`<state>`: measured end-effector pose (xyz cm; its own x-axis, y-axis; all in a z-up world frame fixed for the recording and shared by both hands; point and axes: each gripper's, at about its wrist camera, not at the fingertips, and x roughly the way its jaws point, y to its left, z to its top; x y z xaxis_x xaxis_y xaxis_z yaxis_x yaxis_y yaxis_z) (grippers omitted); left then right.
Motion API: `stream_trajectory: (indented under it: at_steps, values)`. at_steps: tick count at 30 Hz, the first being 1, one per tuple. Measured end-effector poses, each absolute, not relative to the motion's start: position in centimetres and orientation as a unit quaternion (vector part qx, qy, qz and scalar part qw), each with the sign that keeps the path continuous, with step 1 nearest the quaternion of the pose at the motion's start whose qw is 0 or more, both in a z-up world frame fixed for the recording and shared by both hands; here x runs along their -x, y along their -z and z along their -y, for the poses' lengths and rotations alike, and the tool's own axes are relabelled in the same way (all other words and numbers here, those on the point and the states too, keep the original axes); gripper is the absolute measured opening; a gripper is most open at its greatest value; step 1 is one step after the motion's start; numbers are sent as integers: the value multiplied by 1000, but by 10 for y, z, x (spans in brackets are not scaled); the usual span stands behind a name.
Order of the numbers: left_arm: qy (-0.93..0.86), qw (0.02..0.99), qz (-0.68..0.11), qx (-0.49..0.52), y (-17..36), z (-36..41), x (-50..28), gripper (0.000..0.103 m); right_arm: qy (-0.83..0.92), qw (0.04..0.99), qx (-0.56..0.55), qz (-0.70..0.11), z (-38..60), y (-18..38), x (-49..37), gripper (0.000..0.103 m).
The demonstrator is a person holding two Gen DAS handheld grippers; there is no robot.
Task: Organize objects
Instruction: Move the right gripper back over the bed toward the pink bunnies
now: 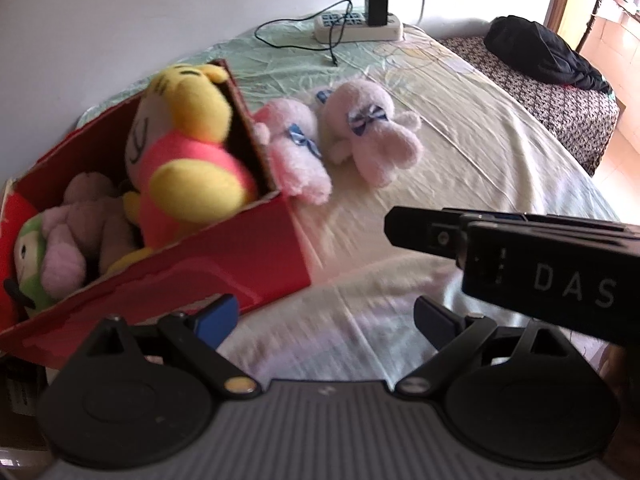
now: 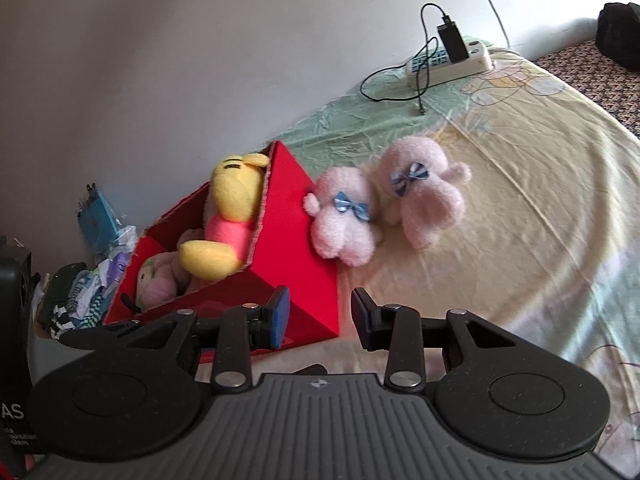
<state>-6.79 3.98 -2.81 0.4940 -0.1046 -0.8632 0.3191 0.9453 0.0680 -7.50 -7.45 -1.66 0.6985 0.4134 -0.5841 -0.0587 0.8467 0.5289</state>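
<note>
Bed sheet, power strip behind pink plushes, red box

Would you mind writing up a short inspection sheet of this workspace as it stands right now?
Surface: bed sheet, pale yellow and green, wrinkled.
Job's things: red box on the bed, holding a yellow plush and other soft toys; two pink plush toys with blue bows lie outside it, the nearer one against the box wall.
Clutter: pile of clothes left of the box; black bag on the patterned bedding.
Grippers: left gripper open, empty; right gripper open, empty.
Cables: power strip with black charger plugged in, its cable loose on the sheet.
Surroundings: white wall; bright doorway at right in the left wrist view.
</note>
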Motion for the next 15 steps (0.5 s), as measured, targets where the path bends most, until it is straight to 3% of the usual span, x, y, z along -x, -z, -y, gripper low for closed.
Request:
stream_trajectory:
  at_steps: [15]
  values:
    - [138,845,-501,-122,42,-2,55,95,-110,884,-248,-380,108,27,71,38]
